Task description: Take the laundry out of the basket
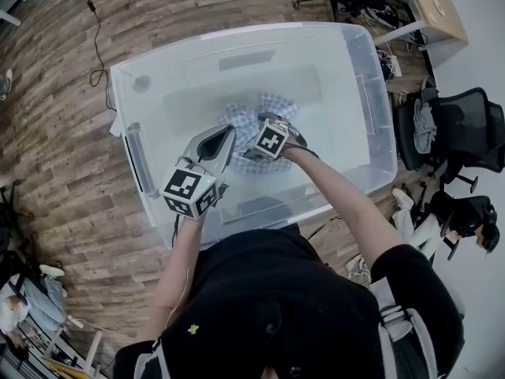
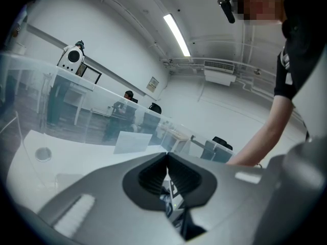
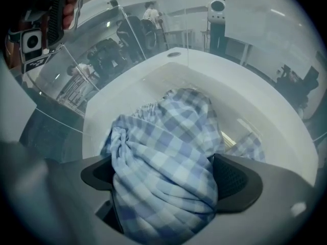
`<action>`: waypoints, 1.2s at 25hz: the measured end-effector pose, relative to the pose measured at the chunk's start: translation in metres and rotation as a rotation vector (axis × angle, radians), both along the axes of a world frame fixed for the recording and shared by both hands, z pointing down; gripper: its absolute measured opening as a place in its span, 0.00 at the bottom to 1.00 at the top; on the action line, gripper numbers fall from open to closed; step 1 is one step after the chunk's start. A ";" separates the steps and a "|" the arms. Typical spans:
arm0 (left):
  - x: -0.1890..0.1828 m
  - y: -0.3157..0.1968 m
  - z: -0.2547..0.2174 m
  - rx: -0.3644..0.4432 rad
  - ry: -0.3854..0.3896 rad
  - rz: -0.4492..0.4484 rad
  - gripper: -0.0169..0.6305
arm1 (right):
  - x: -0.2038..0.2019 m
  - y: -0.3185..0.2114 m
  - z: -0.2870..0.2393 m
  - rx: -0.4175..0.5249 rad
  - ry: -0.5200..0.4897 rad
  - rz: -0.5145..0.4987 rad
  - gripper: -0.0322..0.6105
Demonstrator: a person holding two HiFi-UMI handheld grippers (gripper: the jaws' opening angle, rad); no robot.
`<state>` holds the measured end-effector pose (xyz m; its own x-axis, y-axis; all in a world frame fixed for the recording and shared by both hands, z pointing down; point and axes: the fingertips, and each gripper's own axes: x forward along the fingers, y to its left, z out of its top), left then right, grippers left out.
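A blue-and-white checked cloth [image 1: 272,107] lies bunched on the floor of the clear plastic basket [image 1: 237,34]. My right gripper [image 1: 267,129] reaches down into the basket onto the cloth. In the right gripper view its jaws stand wide apart [image 3: 171,180], and a thick fold of the checked cloth [image 3: 168,147] fills the gap and touches both pads. My left gripper [image 1: 227,135] hovers beside it over the basket, tilted upward. In the left gripper view its jaws [image 2: 166,160] meet at the tips with nothing between them.
The basket stands on a wooden floor, and its clear walls [image 3: 245,101] rise around both grippers. Black office chairs [image 1: 465,133] and a desk [image 1: 430,6] stand to the right. A black cable [image 1: 99,46] trails across the floor at the upper left.
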<state>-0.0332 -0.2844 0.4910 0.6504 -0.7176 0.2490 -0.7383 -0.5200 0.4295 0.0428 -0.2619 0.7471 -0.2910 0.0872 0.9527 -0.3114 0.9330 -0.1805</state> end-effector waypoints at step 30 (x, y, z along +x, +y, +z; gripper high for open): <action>-0.011 0.010 -0.041 0.107 -0.028 0.004 0.04 | -0.013 0.002 -0.044 -0.036 -0.024 0.069 0.42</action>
